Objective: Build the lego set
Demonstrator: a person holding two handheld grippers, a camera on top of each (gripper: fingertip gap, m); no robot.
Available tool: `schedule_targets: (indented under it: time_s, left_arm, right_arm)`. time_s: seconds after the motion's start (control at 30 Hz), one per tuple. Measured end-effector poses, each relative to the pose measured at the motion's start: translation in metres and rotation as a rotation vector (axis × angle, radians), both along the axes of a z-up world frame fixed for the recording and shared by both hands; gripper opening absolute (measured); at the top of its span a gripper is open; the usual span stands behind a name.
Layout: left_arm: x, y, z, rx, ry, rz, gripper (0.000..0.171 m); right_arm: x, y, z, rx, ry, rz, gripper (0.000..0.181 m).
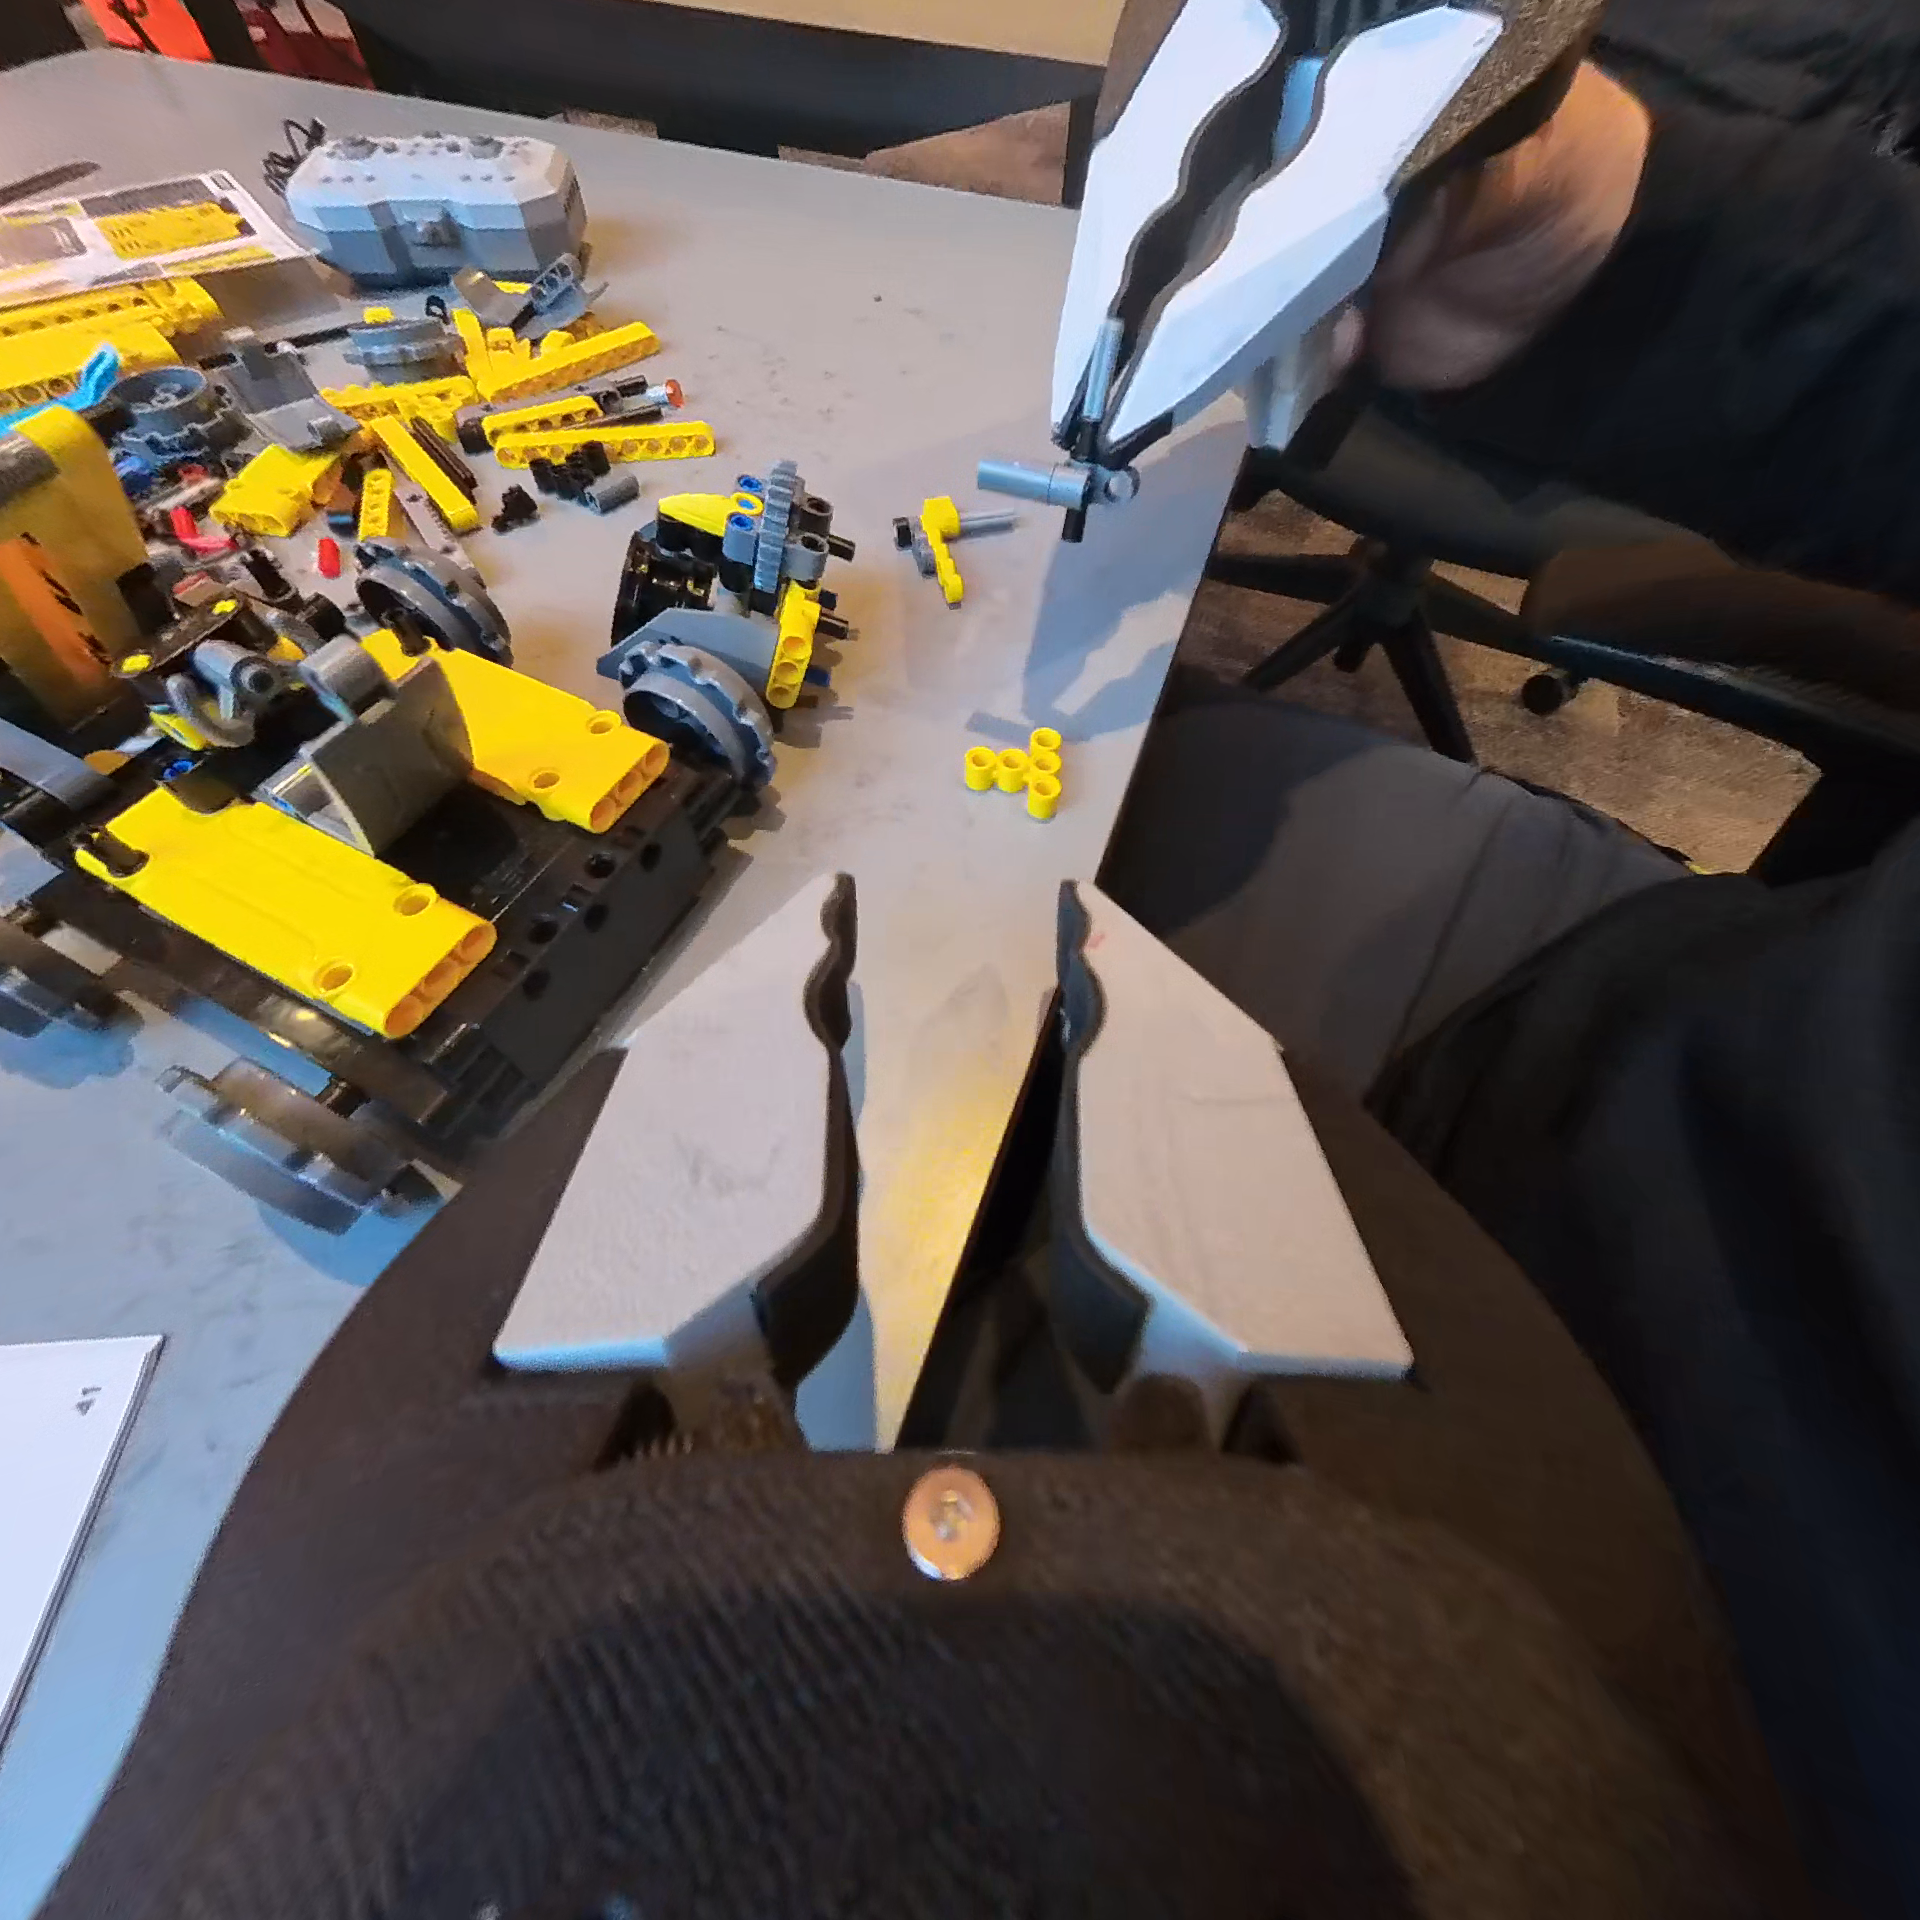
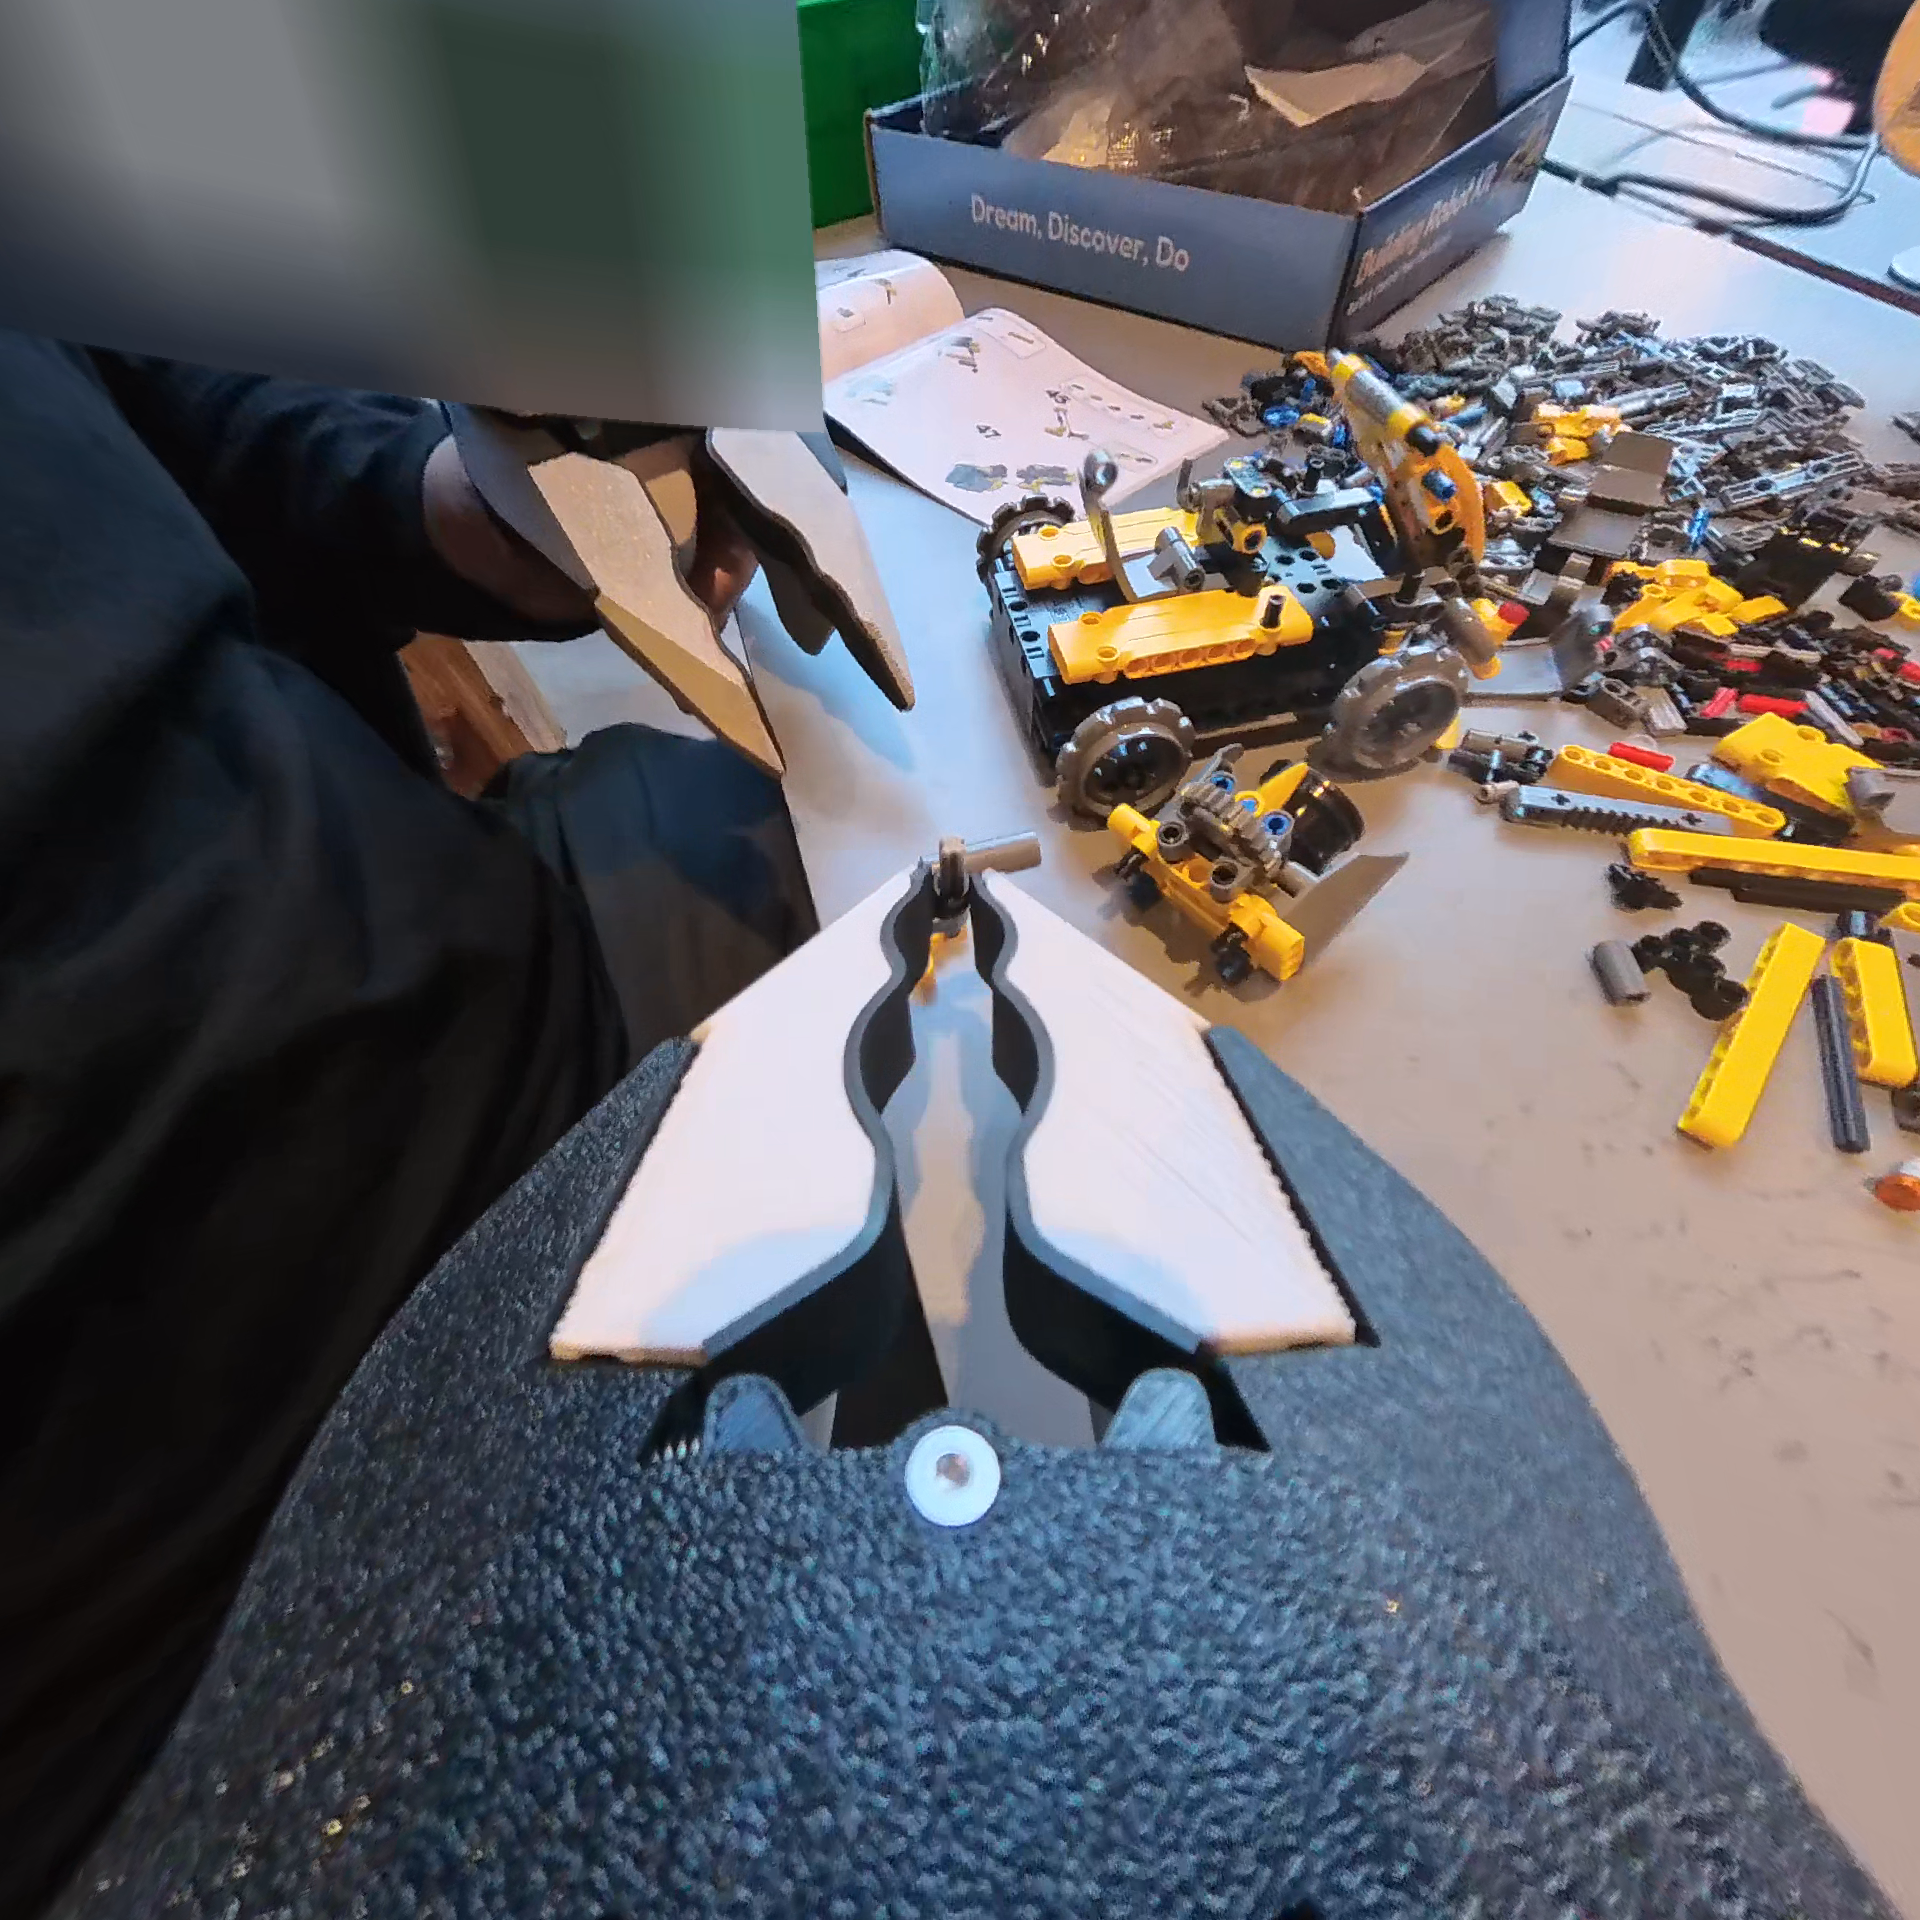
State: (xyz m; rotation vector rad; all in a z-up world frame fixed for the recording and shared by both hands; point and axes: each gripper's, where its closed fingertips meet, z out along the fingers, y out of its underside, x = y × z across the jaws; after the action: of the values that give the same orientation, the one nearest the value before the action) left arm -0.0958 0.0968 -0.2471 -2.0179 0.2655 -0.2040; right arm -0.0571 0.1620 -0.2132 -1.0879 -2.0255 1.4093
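The right hand-held gripper [image 2: 951, 883] was clamped at its very tips on a small grey pin piece [image 1: 1049, 481], holding it just above the grey counter [image 1: 883, 312] near the edge. The left hand-held gripper [image 1: 956, 904] hung empty, its fingers apart, over the counter's edge. Landmark was the yellow-and-black toy vehicle [image 2: 1195, 634] with grey wheels, and everything sat off it. Just beside its front wheel lay a smaller yellow gear assembly [image 2: 1226, 873]. The held pin hovered near that assembly, on the side away from the vehicle. Below it on the counter lay a yellow elbow piece [image 1: 940, 540] and a small yellow connector [image 1: 1018, 769]. Beyond the vehicle spread a heap of loose bricks [image 2: 1662, 416], with an open booklet [image 2: 997, 405] and a blue box [image 2: 1143, 229] behind.
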Motion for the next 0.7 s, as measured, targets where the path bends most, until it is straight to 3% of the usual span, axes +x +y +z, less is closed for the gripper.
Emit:
schedule_targets:
  time_s: [0.3, 0.53, 0.7]
  left_arm:
    - [0.004, -0.003, -0.003, 0.000, 0.009, -0.029, 0.036]
    - [0.007, -0.003, -0.008, -0.007, 0.063, -0.041, 0.032]
    - [0.016, 0.004, -0.005, -0.035, 0.024, -0.085, 0.031]
  right_arm:
    - [0.000, -0.016, 0.016, -0.021, 0.119, 0.047, 0.006]
    - [-0.003, -0.014, 0.016, -0.115, 0.080, 0.029, 0.006]
    - [-0.009, -0.013, -0.006, -0.135, -0.076, 0.018, 0.007]
